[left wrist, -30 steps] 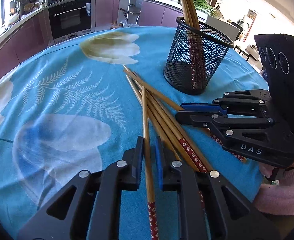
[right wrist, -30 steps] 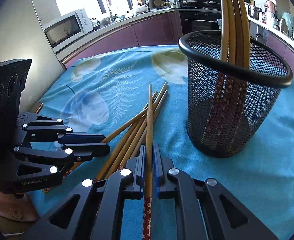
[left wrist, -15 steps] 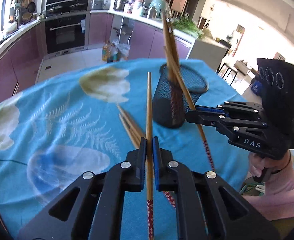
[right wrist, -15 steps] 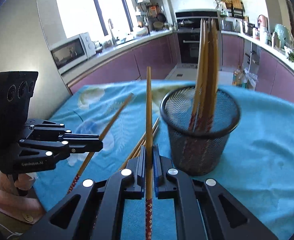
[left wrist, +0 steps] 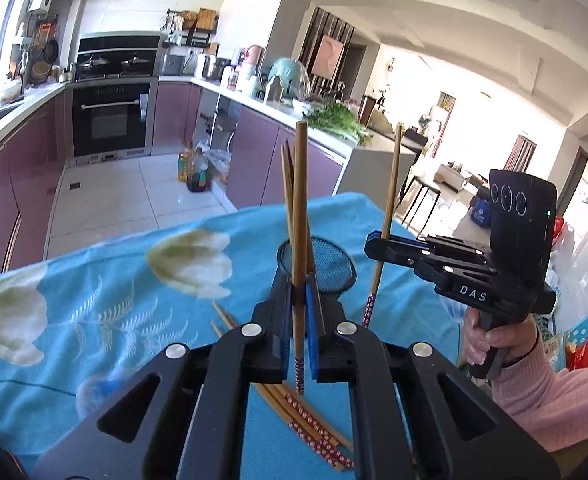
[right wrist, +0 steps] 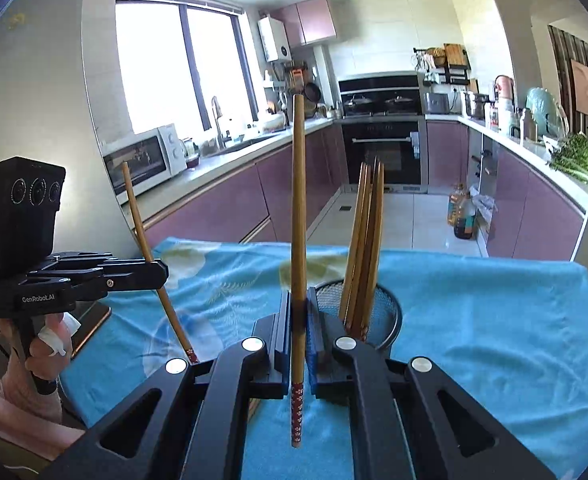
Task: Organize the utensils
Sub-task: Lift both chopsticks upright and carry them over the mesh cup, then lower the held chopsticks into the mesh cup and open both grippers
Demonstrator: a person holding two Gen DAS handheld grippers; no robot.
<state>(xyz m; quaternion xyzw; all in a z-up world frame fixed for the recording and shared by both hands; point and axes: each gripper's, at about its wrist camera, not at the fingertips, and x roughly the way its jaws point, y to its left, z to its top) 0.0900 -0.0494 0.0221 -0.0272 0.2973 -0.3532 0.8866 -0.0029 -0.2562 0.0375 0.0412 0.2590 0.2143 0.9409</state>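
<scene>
Left tongs (left wrist: 300,300) clamped, raised upright; right tongs (right wrist: 299,320) likewise.

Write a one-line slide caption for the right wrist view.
Right gripper and left gripper each hold a chopstick upright near the mesh cup.

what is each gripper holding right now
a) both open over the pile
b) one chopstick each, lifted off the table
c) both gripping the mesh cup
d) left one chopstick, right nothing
b: the left gripper is shut on one raised chopstick, and the right gripper is shut on another chopstick, both lifted above the blue tablecloth near the mesh cup.
</scene>
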